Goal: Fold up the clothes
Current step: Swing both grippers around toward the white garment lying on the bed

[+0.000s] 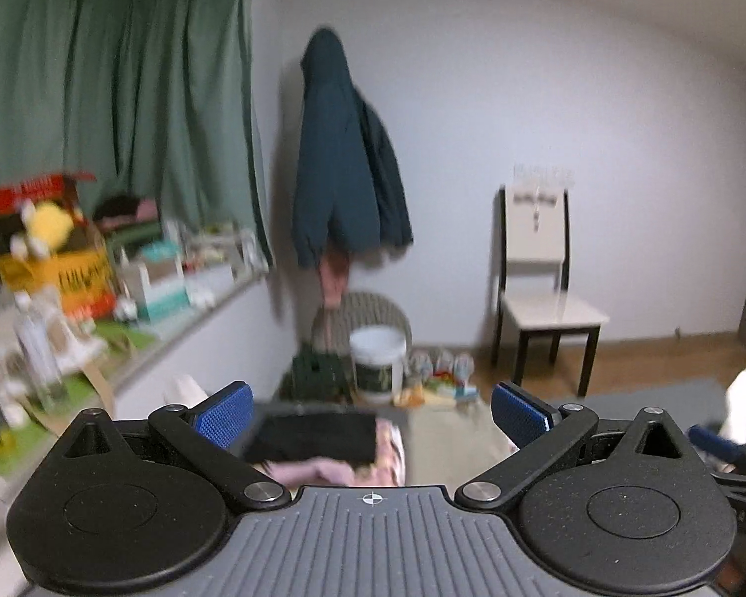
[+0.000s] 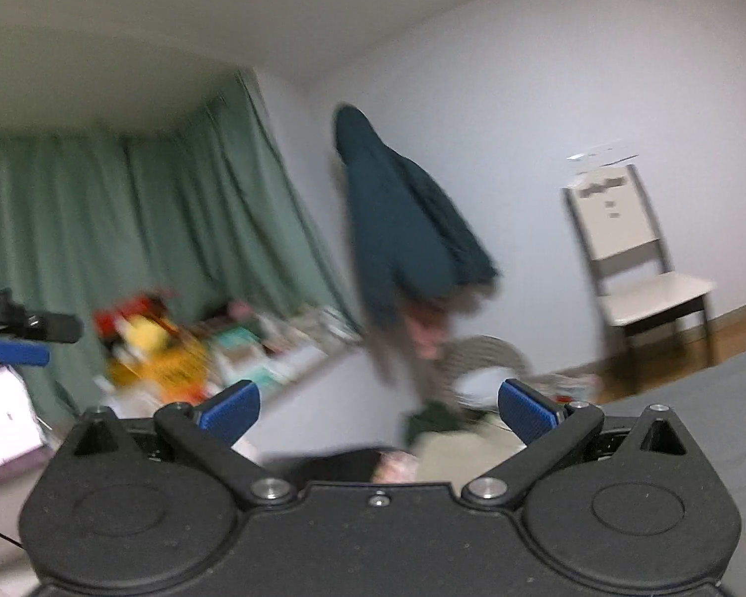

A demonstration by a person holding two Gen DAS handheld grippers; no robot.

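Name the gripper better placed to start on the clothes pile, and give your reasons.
Left, tentatively. The left gripper is open, level and centred over the black garment and pink garment. The right gripper is also open but tilted, with less of the pile showing between its fingers.

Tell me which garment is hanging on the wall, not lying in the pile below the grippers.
The dark teal jacket hangs on the wall beside the green curtain; the black, pink and khaki pieces lie low.

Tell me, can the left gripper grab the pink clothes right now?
Probably yes. The left hand-held gripper is open and empty, and the pink clothes lie just below and ahead of it, with nothing between them. The picture is blurry, though.
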